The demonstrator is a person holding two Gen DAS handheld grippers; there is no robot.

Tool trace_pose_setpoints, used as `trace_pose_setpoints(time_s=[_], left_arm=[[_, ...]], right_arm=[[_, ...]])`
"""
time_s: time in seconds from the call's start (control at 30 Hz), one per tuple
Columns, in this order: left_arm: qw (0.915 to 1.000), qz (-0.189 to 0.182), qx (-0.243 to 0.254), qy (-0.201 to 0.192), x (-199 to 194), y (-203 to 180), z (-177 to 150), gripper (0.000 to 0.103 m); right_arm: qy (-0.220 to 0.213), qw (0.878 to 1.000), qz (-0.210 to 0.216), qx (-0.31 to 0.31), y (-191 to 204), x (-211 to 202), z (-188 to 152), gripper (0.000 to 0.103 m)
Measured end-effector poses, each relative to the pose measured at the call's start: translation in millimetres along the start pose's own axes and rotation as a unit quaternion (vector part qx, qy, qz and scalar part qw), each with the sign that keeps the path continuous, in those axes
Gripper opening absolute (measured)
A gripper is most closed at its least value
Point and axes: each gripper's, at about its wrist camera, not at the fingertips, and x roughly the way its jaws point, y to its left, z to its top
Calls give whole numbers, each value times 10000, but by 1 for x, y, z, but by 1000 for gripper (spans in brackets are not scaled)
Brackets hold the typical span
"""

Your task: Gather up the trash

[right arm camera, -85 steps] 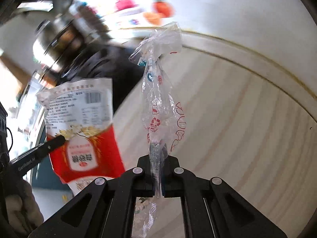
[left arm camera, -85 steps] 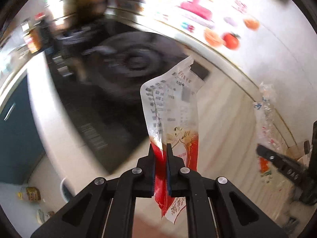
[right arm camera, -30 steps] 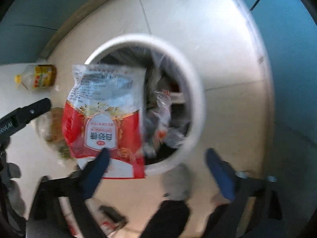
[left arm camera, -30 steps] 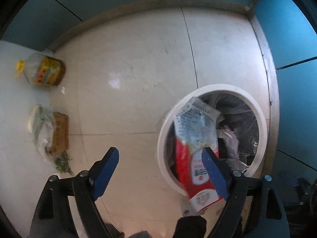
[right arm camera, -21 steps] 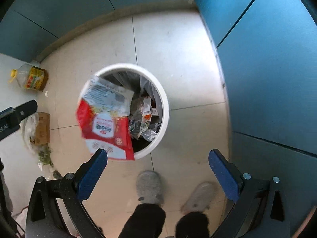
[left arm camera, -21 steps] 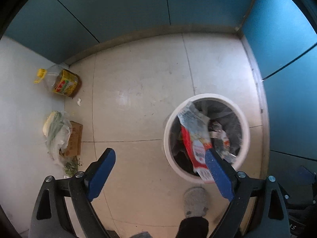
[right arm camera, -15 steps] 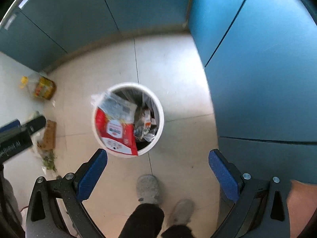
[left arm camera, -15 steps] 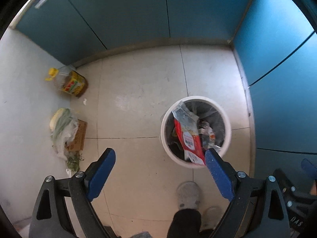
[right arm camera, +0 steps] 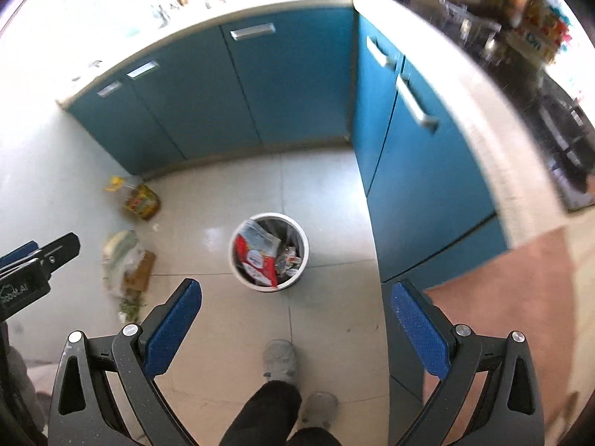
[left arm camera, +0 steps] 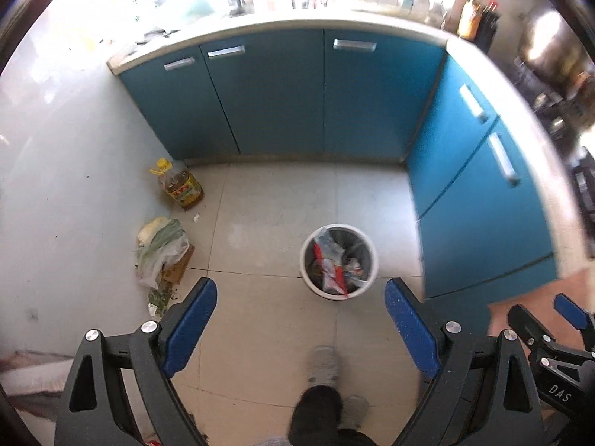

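A white round trash bin (left arm camera: 366, 284) (right arm camera: 303, 236) stands on the tiled floor far below both grippers. Inside it lies the red and white food bag (left arm camera: 323, 262) (right arm camera: 254, 256), with the crumpled clear wrapper (left arm camera: 351, 265) (right arm camera: 288, 258) beside it. My left gripper (left arm camera: 299, 329) is open and holds nothing; the bin shows between its blue pads. My right gripper (right arm camera: 295, 321) is open and empty too, high above the bin. Each gripper also shows at the edge of the other's view.
Blue cabinets (left arm camera: 282, 93) (right arm camera: 416, 156) under a pale countertop wrap the corner behind and right of the bin. A yellow oil bottle (left arm camera: 180, 186) and a bag of greens on cardboard (left arm camera: 161, 249) lie at the left wall. The person's grey shoes (right arm camera: 279, 362) stand below.
Both grippers let go of the food bag and the clear wrapper, which dropped into the bin. Both have since risen well above the floor, so the bin looks much smaller.
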Motion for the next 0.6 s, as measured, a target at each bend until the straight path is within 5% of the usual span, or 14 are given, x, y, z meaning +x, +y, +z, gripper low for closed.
trace_pose_setpoints(time_s=[0.23, 0.47, 0.6], left_arm=[[9980, -597, -145, -168, -114, -2, -26, 92], [9942, -1001, -70, -383, -186, 5, -49, 93], [9920, -1123, -171, -547, -213, 18, -59, 103]], right_arm=[[-289, 9976, 577, -241, -8, -151, -15, 103], [-371, 9930, 1043, -412, -2, -235, -37, 103], [-410, 9913, 1153, -493, 7, -261, -47, 103]])
